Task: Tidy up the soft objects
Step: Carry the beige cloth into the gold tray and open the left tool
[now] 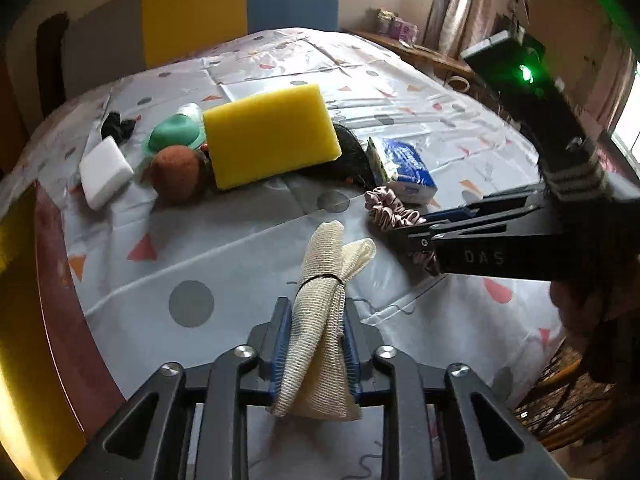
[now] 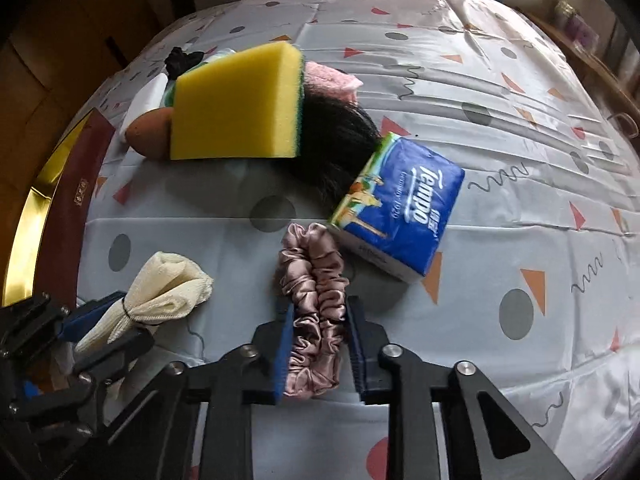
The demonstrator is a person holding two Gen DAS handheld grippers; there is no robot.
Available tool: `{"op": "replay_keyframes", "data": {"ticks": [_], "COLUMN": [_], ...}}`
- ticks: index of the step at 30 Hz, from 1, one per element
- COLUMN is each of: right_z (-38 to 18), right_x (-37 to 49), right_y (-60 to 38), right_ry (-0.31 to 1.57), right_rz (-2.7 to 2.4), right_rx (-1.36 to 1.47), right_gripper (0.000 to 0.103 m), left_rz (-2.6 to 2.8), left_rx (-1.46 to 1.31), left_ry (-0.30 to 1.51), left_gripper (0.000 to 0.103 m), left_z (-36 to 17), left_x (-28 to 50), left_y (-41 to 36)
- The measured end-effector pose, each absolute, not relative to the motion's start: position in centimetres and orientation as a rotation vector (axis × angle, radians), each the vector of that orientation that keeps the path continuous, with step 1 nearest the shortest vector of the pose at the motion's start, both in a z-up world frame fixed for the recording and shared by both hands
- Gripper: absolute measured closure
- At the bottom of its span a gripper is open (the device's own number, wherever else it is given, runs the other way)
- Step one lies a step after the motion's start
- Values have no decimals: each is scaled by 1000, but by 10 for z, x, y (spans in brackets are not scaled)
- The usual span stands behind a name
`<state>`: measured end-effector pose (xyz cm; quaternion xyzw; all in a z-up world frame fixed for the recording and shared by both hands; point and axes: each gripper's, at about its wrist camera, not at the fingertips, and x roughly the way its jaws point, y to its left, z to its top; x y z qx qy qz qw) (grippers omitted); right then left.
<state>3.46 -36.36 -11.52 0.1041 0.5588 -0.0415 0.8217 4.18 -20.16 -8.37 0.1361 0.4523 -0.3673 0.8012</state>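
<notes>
A cream mesh cloth (image 1: 324, 276), rolled and tied with a thin black band, sticks up between the blue pads of my left gripper (image 1: 316, 312), which is shut on it just above the patterned tablecloth (image 1: 400, 92). In the right wrist view the same cloth (image 2: 168, 284) and left gripper (image 2: 118, 320) sit at the lower left. A pink satin scrunchie (image 2: 312, 276) lies squeezed between the pads of my right gripper (image 2: 320, 308), which is shut on it. The left wrist view shows the right gripper (image 1: 416, 232) reaching in from the right over the scrunchie (image 1: 390, 208).
A blue tissue pack (image 2: 400, 208) lies just beyond the scrunchie. Further back are a yellow sponge (image 1: 272, 136), black hair (image 2: 336, 140), a pink towel (image 2: 332, 76), a brown ball (image 1: 178, 172), a green item (image 1: 174, 134), a white foam block (image 1: 105, 172) and a black scrunchie (image 1: 116, 124). A red-and-gold box (image 2: 76, 200) is at the left.
</notes>
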Motion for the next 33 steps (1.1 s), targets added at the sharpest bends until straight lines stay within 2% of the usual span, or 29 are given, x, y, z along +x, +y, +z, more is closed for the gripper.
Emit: {"op": "replay_keyframes", "data": {"ticks": [11,17,21,29,31,33], "right_z": [-117,-117,-116,-117,-117,-116], "right_x": [34,32,32,32,32,31], "right_y": [-350,-344,-342,-343,-342,-342], "right_ry": [1187,1177,1175,1175,1175,1175], "right_rz": [-85,-86,-85,-85,-84,-83], "right_rx": [102,62,57,56,54,52], "right_gripper": [78,78,78,78,78,78], "left_rz": [-790,-568,-388,-154,-138,-161], "left_rx": [8,-149,-252,-161,-160,-187], "left_ry": [925,866,919,961,975,978], "left_gripper": [84,83,83,81,78,68], "left_z": [-25,10,1,-39,-46,-50], "left_x": [31,72,118,188,197,206], "left_y": [-136,-65,-18,-1,1,2]}}
